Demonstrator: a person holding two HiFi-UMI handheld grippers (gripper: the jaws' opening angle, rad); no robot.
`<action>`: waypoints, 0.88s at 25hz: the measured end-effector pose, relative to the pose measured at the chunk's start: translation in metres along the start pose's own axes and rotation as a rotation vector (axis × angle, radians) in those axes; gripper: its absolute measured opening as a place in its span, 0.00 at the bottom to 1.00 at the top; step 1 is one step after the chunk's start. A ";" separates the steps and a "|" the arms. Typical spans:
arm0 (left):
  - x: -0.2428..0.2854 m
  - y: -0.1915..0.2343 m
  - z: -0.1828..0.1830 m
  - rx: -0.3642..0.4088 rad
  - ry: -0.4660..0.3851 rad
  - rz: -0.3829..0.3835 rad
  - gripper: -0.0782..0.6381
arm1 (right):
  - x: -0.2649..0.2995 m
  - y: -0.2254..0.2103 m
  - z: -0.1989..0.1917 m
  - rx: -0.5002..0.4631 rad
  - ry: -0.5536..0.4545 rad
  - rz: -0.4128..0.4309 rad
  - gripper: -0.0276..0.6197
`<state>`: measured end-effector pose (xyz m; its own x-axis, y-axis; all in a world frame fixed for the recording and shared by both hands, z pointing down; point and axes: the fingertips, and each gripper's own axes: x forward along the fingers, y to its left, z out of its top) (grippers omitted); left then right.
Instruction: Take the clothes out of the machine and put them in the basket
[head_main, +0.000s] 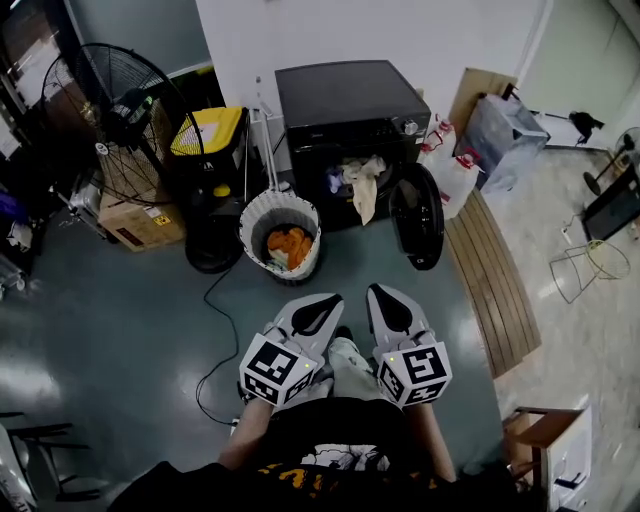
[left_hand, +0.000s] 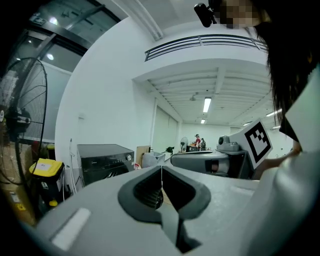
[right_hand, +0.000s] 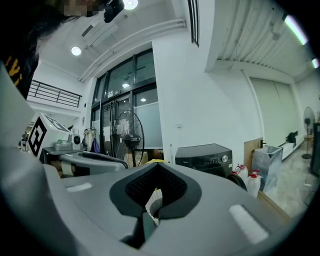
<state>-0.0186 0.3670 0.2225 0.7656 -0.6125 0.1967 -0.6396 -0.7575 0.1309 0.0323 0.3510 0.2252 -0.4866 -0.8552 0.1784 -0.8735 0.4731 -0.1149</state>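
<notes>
A black washing machine (head_main: 350, 105) stands against the far wall with its round door (head_main: 418, 215) swung open to the right. Pale clothes (head_main: 362, 182) spill out of its opening. Left of the machine on the floor is a white basket (head_main: 252, 222) holding an orange cloth (head_main: 290, 245). My left gripper (head_main: 335, 298) and right gripper (head_main: 375, 291) are side by side close to my body, well short of both, pointing toward the machine. Both are shut and hold nothing. The machine also shows in the left gripper view (left_hand: 102, 162) and the right gripper view (right_hand: 205, 157).
A big floor fan (head_main: 110, 110), a yellow-lidded bin (head_main: 207, 130) and a cardboard box (head_main: 140, 220) stand at the left. White jugs (head_main: 450, 170) and a clear tub (head_main: 505, 135) sit right of the machine. A slatted wooden board (head_main: 495, 280) lies at the right; a cable (head_main: 215, 330) crosses the floor.
</notes>
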 end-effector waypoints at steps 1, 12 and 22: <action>0.002 0.004 0.000 -0.001 0.001 0.005 0.11 | 0.004 -0.002 -0.001 0.003 0.001 0.001 0.07; 0.054 0.070 0.008 -0.004 0.021 0.056 0.11 | 0.076 -0.059 0.010 0.022 -0.005 0.012 0.07; 0.140 0.127 0.036 0.026 0.053 0.037 0.11 | 0.151 -0.136 0.027 0.049 -0.002 -0.003 0.07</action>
<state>0.0100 0.1772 0.2317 0.7361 -0.6279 0.2526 -0.6650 -0.7404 0.0976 0.0783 0.1514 0.2413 -0.4842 -0.8568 0.1772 -0.8731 0.4599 -0.1620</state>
